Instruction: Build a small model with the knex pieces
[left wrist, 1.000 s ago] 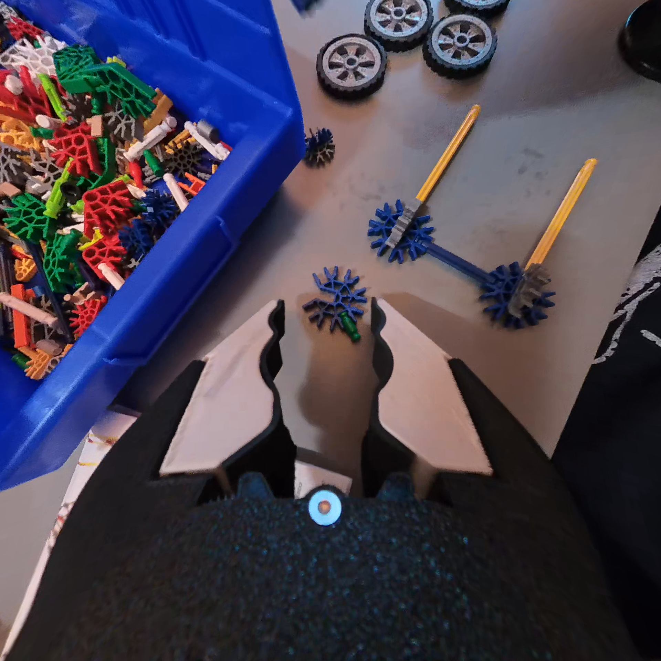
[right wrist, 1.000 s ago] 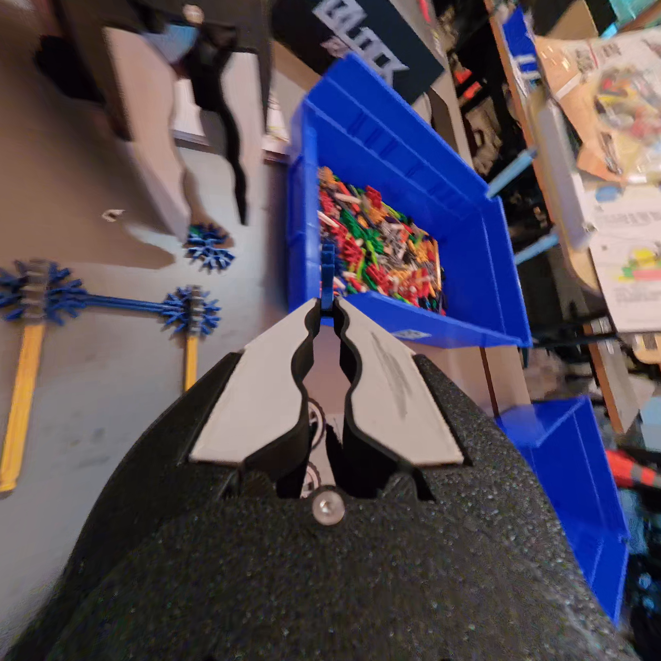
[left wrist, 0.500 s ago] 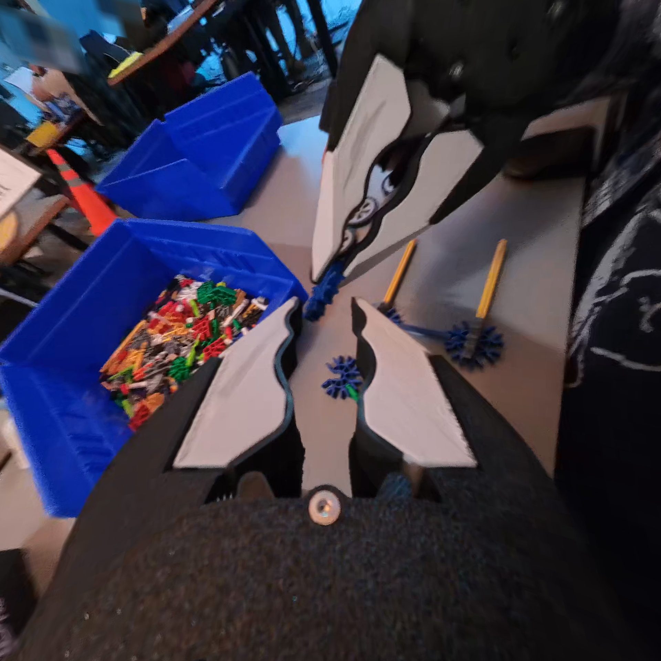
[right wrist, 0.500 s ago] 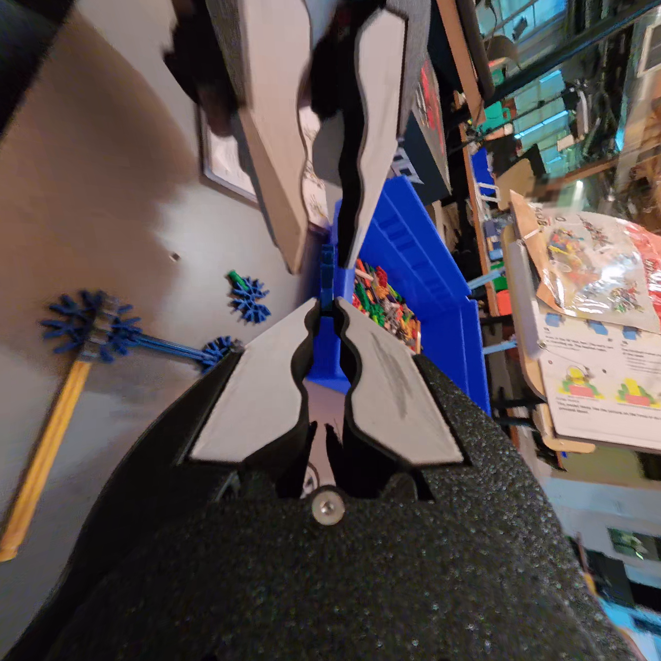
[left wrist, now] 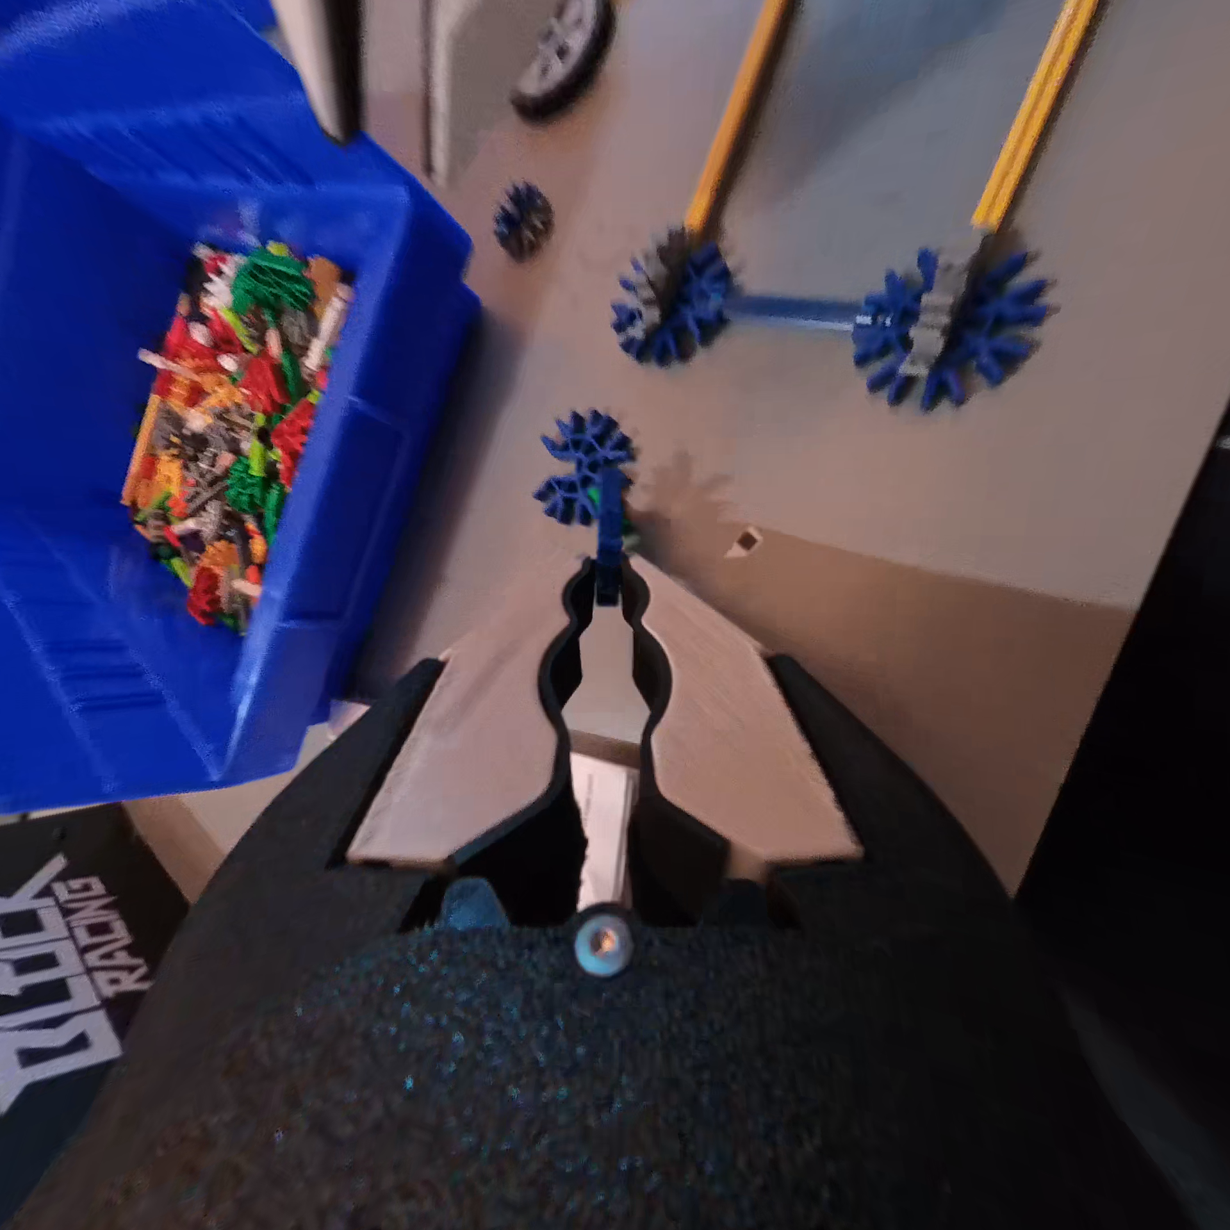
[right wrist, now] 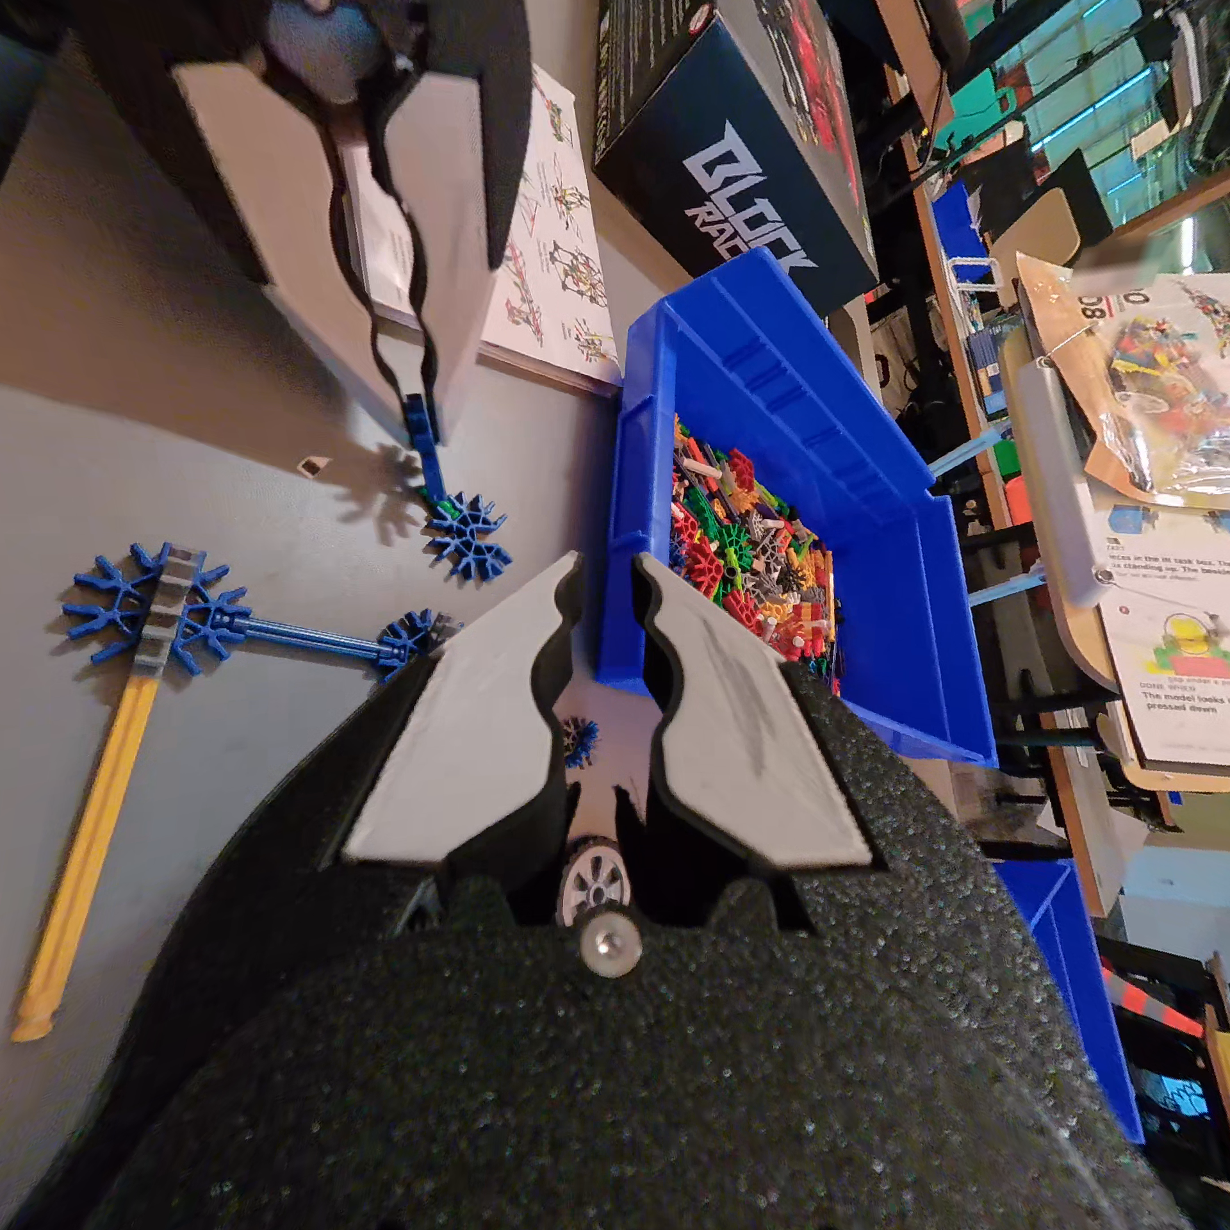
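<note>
My left gripper (left wrist: 606,578) is shut on a short blue rod (left wrist: 609,516). The rod's far end meets a blue snowflake connector (left wrist: 586,466) that lies on the grey table with a small green piece beside it. In the right wrist view the left gripper (right wrist: 416,399) comes down from the top with the rod (right wrist: 429,459) onto the connector (right wrist: 469,539). My right gripper (right wrist: 607,572) is open and empty, just right of the connector, near the blue bin (right wrist: 765,313).
An assembly (left wrist: 825,313) of two blue snowflake connectors, a blue rod and two yellow rods lies on the table (right wrist: 306,639). The bin (left wrist: 346,532) holds many coloured pieces. A small dark connector (right wrist: 579,742), a wheel (right wrist: 594,888), an instruction sheet (right wrist: 552,253) and a black box (right wrist: 732,133) are nearby. About 4 cm separates my left fingertips from the blue snowflake connector (left wrist: 586,466).
The blue rod passed from my right gripper to my left. The left closed on it and brought it down to the snowflake connector. The right opened and drew back.
</note>
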A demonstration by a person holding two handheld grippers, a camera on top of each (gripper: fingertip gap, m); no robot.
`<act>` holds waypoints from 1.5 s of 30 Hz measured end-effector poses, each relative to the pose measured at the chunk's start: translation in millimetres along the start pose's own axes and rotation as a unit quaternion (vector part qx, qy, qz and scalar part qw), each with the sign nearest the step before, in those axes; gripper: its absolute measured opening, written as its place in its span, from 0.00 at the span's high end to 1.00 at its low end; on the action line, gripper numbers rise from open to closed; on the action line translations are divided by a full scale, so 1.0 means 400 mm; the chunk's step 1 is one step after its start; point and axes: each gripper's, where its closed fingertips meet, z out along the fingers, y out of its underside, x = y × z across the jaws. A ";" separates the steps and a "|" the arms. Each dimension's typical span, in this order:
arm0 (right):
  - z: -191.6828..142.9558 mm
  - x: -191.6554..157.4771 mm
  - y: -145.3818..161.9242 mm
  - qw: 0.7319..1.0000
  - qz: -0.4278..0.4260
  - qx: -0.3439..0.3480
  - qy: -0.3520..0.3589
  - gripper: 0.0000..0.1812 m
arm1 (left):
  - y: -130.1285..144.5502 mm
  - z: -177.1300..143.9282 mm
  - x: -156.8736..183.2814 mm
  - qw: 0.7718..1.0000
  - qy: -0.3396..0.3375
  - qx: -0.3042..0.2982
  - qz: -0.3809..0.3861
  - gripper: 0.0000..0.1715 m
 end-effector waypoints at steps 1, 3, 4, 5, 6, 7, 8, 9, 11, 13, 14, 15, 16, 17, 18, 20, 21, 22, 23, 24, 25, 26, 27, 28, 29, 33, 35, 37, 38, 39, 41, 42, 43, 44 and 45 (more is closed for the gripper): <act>-0.001 0.001 0.001 1.000 0.001 0.000 0.000 0.93 | 0.010 0.009 0.010 1.000 0.007 -0.012 0.001 0.95; -0.004 0.004 0.005 1.000 0.001 -0.002 0.002 0.93 | 0.010 0.015 0.011 1.000 0.008 -0.013 -0.004 0.94; -0.006 0.008 0.009 1.000 0.003 -0.003 0.004 0.93 | 0.005 0.011 0.013 1.000 0.018 -0.007 -0.012 0.90; -0.008 0.012 0.012 1.000 0.007 -0.004 0.005 0.93 | 0.000 0.006 0.011 0.999 0.029 0.001 -0.026 0.84; -0.012 0.018 0.013 1.000 0.010 -0.003 0.008 0.93 | -0.004 0.000 0.009 0.998 0.041 0.010 -0.037 0.81; -0.015 0.025 0.015 1.000 0.014 -0.002 0.011 0.93 | -0.009 -0.008 0.000 0.998 0.049 0.018 -0.047 0.80; -0.019 0.032 0.016 1.000 0.018 -0.002 0.015 0.93 | -0.015 -0.016 -0.017 0.997 0.050 0.027 -0.057 0.80; -0.022 0.038 0.018 1.000 0.022 -0.003 0.018 0.93 | -0.024 -0.026 -0.039 0.996 0.046 0.037 -0.065 0.79; -0.027 0.050 0.020 0.999 0.027 -0.002 0.024 0.93 | -0.046 -0.045 -0.094 0.995 0.035 0.054 -0.075 0.79; -0.030 0.060 0.025 0.999 0.033 -0.005 0.031 0.93 | -0.067 -0.054 -0.170 0.995 0.011 0.059 -0.083 0.78; -0.031 0.063 0.027 0.999 0.035 -0.007 0.034 0.93 | -0.078 -0.053 -0.208 0.995 0.001 0.060 -0.082 0.78; -0.032 0.065 0.028 0.999 0.035 -0.008 0.036 0.93 | -0.090 -0.050 -0.245 0.995 -0.007 0.059 -0.083 0.78; -0.033 0.067 0.028 0.999 0.034 -0.009 0.038 0.93 | -0.101 -0.043 -0.269 0.995 0.003 0.057 -0.084 0.78; -0.035 0.068 0.027 0.999 0.035 -0.008 0.038 0.93 | -0.112 -0.035 -0.295 0.995 0.007 0.053 -0.082 0.78; -0.037 0.069 0.025 0.999 0.036 -0.005 0.039 0.93 | -0.126 -0.028 -0.337 0.996 -0.013 0.051 -0.076 0.79; -0.042 0.072 0.025 0.998 0.039 -0.003 0.042 0.93 | -0.149 -0.001 -0.388 0.997 -0.014 0.042 -0.065 0.83; -0.042 0.072 0.027 0.998 0.040 -0.003 0.043 0.93 | -0.156 0.023 -0.404 0.997 0.002 0.034 -0.073 0.82; -0.041 0.071 0.030 0.998 0.041 -0.003 0.043 0.93 | -0.159 0.052 -0.423 0.996 0.012 0.025 -0.083 0.82; -0.038 0.070 0.031 0.998 0.041 -0.003 0.043 0.93 | -0.154 0.086 -0.440 0.996 0.021 0.010 -0.090 0.82; -0.036 0.067 0.030 0.998 0.040 -0.003 0.043 0.93 | -0.140 0.122 -0.458 0.994 0.027 -0.013 -0.103 0.82; -0.033 0.063 0.028 0.998 0.040 -0.002 0.043 0.93 | -0.123 0.156 -0.468 0.991 0.036 -0.041 -0.118 0.82; -0.032 0.058 0.027 0.998 0.039 -0.002 0.042 0.93 | -0.111 0.186 -0.472 0.989 0.047 -0.061 -0.125 0.81; -0.030 0.054 0.026 0.998 0.038 -0.002 0.042 0.93 | -0.098 0.214 -0.483 0.987 0.048 -0.076 -0.133 0.81; -0.029 0.052 0.025 0.998 0.038 -0.003 0.043 0.93 | -0.083 0.241 -0.494 0.983 0.048 -0.093 -0.149 0.80; -0.028 0.050 0.025 0.998 0.038 -0.003 0.043 0.93 | -0.071 0.262 -0.491 0.980 0.058 -0.112 -0.157 0.80; -0.031 0.044 0.013 0.998 0.038 0.001 0.044 0.93 | -0.042 0.315 -0.489 0.969 0.068 -0.176 -0.160 0.78; -0.032 0.041 0.009 0.998 0.038 0.002 0.045 0.93 | -0.030 0.331 -0.502 0.966 0.057 -0.194 -0.163 0.81; -0.033 0.038 0.007 0.998 0.037 0.000 0.046 0.93 | -0.026 0.334 -0.500 0.959 0.069 -0.206 -0.181 0.82; -0.035 0.039 0.006 0.998 0.035 -0.001 0.046 0.93 | -0.017 0.335 -0.504 0.957 0.067 -0.219 -0.180 0.83; -0.036 0.039 0.004 0.998 0.036 0.000 0.047 0.93 | -0.005 0.338 -0.506 0.955 0.063 -0.233 -0.171 0.86; -0.038 0.040 0.001 0.998 0.035 0.001 0.047 0.93 | -0.005 0.345 -0.503 0.956 0.065 -0.232 -0.167 0.96; -0.038 0.041 0.000 0.998 0.035 0.002 0.048 0.93 | -0.003 0.346 -0.507 0.958 0.057 -0.234 -0.158 0.98; -0.039 0.043 -0.001 0.998 0.036 0.003 0.048 0.93 | 0.000 0.345 -0.508 0.958 0.053 -0.236 -0.153 0.98; -0.039 0.045 -0.001 0.998 0.036 0.002 0.049 0.93 | -0.003 0.345 -0.505 0.959 0.057 -0.232 -0.149 0.99; -0.038 0.047 -0.002 0.998 0.035 0.002 0.050 0.93 | -0.005 0.343 -0.501 0.961 0.061 -0.229 -0.146 1.00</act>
